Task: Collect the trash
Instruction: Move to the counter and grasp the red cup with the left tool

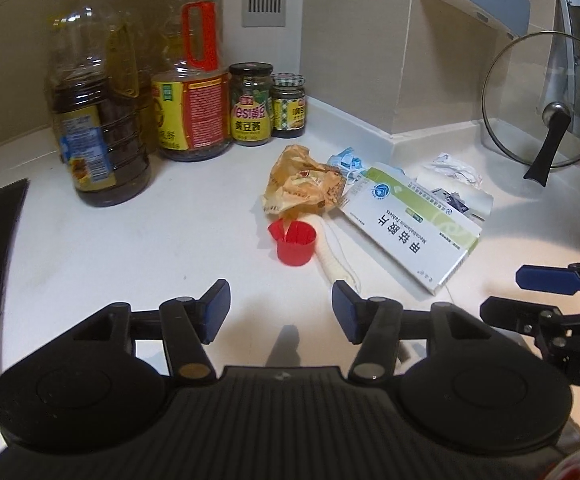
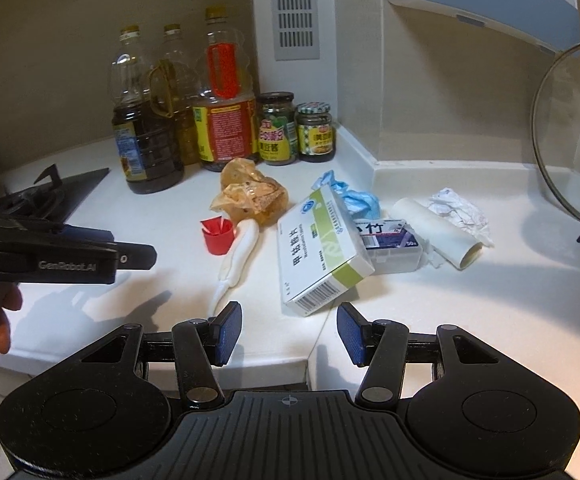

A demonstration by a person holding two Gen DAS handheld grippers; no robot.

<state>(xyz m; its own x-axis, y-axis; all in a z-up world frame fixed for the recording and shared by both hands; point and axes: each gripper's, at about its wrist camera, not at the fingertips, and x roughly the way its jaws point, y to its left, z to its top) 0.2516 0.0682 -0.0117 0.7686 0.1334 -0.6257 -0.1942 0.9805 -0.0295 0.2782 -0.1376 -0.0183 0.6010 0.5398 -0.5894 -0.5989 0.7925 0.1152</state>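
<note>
A: Starting nearest: the left gripper [image 1: 281, 312] is hanging over bare counter [image 1: 130, 248] with its jaws spread and nothing between them. The right gripper [image 2: 289, 332] is sitting at the counter's front edge, jaws likewise spread and empty.

B: Which one is lying closer to the trash?

A: I'm judging the left one closer to the red cap [image 1: 293, 241], which is resting just ahead of its jaws and a touch right of centre. The white plastic strip [image 1: 335, 254] is running beside the cap, its long axis pointing away from the gripper toward the crumpled orange wrapper [image 1: 301, 184].

B: And the right one?

A: The medicine box [image 2: 321, 252] is lying straight ahead of it, one corner propped on the clear toothpick box [image 2: 393, 242], its long axis slanting away toward the back wall. So the jaws are facing the barcode end, not the broad face.

B: Farther back?

A: The blue glove [image 2: 355, 196], the paper roll core [image 2: 435, 232] and the crumpled white paper [image 2: 459, 210] are lying behind, nearer the right gripper.
</note>
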